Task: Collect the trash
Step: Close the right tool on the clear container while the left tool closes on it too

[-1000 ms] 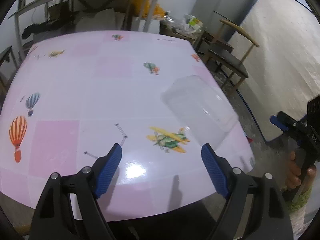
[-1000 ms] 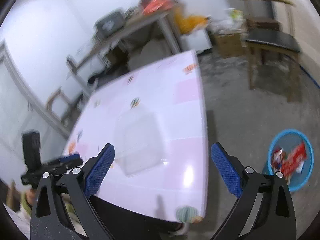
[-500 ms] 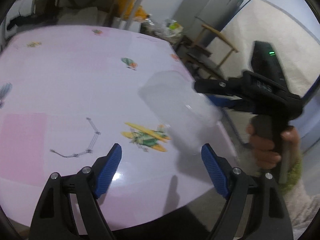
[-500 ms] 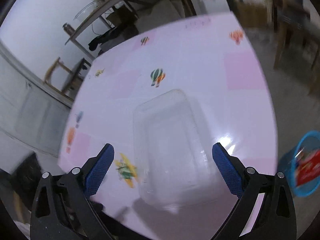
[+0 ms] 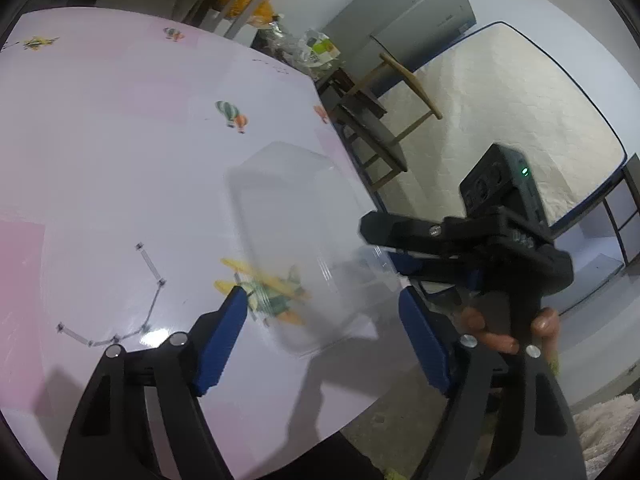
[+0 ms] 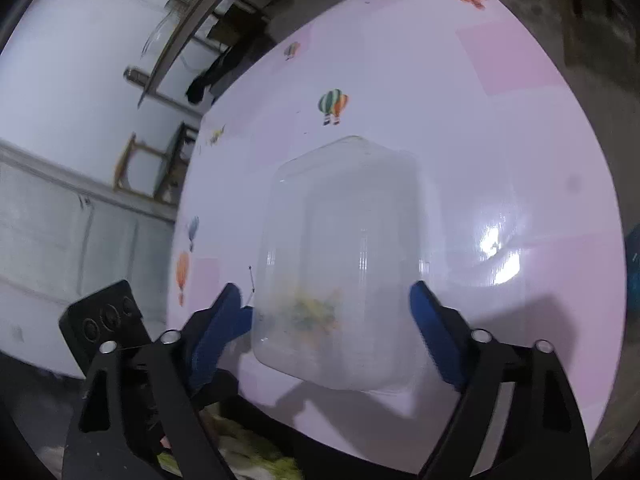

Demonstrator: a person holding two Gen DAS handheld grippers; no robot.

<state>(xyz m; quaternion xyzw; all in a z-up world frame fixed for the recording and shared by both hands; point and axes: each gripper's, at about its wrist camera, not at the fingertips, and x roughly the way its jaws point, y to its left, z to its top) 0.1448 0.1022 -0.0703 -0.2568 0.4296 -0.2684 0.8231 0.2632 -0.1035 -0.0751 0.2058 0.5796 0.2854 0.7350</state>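
Observation:
A clear plastic food container [image 5: 292, 236] lies upside down near the right edge of the pink balloon-print table [image 5: 100, 140]. In the right wrist view the container [image 6: 340, 264] sits between the wide-apart blue pads of my right gripper [image 6: 332, 320], which is open around its near end. My left gripper [image 5: 320, 324] is open and empty, hovering just short of the container's near corner. The right gripper's body [image 5: 480, 240] shows in the left wrist view at the table's right edge.
A wooden chair [image 5: 380, 120] stands beyond the table's right edge, with a mattress [image 5: 520, 112] leaning on the wall behind it. A cluttered shelf [image 6: 208, 40] is at the far side. The left gripper's camera block [image 6: 104, 320] is close on the left.
My right gripper has swung in from beside the table and its open pads now straddle the container. My left gripper has shifted right, closer to the container.

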